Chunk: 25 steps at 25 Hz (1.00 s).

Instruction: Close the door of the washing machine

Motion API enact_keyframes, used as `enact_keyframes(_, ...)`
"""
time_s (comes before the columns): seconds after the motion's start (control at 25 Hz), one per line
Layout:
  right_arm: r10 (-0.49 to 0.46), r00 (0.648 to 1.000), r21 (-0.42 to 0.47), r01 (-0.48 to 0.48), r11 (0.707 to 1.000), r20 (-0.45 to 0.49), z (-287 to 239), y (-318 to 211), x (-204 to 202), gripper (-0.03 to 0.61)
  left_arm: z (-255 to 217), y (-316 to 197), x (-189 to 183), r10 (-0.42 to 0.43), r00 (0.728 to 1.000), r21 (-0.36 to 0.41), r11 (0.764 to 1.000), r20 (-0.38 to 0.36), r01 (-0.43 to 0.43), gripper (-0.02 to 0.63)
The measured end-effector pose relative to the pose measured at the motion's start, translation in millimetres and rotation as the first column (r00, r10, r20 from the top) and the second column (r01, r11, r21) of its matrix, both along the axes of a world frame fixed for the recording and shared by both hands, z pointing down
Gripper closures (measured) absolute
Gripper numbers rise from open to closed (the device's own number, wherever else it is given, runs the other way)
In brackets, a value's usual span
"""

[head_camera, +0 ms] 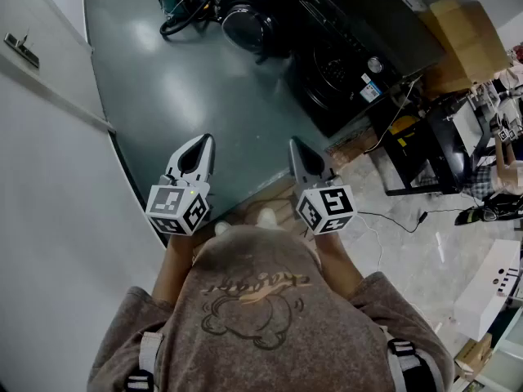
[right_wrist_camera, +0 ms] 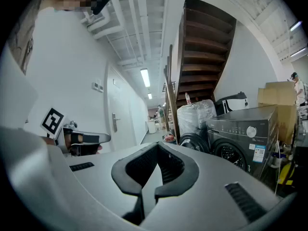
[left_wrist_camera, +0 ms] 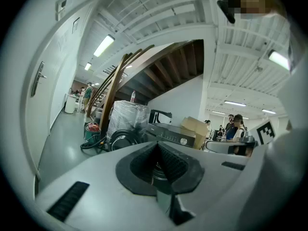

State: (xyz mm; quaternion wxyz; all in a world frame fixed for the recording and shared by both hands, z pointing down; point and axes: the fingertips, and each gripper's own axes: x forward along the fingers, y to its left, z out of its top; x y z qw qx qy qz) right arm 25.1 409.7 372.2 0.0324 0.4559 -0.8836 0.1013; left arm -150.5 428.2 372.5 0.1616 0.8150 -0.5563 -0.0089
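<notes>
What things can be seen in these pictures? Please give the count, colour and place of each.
washing machine: one, dark grey, far side of the floor, right of centre
washing machine door: one, black and round, swung open at the machine's left
cardboard box: one, brown, right of the machine
wrapped bundle: one, clear plastic, beyond the machine
staircase: one, brown wood, above the bundle
room door: one, white, left wall
left gripper: one, grey, shut, empty
right gripper: one, grey, shut, empty
</notes>
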Motion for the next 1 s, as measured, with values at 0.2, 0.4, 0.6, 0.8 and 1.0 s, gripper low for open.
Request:
enact_keyframes(0.2,-0.017,1.000,-0.001,0.017,1.000,0.013,-2,-13,11,0.586,0,-12,13,-0.020,1.000,-0.004,1.000,0.008,0.020,0.612)
enact_keyframes(0.4,-0.049,0.999,0.011,0.049,0.999,0.002,-4,-23,33,0.586,4,-19,37,-0.041,0.999,-0.012,0.999,0.006,0.041,0.614)
enact_keyframes(0.6,-0.094,0.995,0.019,0.094,0.995,-0.030,0,-32,55,0.586,0,-27,55,-0.089,0.996,0.003,0.996,0.005,0.089,0.612)
enact_keyframes(0.8,-0.079,0.997,-0.014,0.079,0.997,-0.011,11,-41,71,0.586,-3,-32,63,-0.095,0.995,0.000,0.995,0.025,0.095,0.614)
enact_keyframes(1.0,-0.096,0.995,-0.024,0.096,0.995,0.005,11,-57,68,0.586,-6,-49,62,-0.107,0.994,-0.002,0.994,0.038,0.107,0.614)
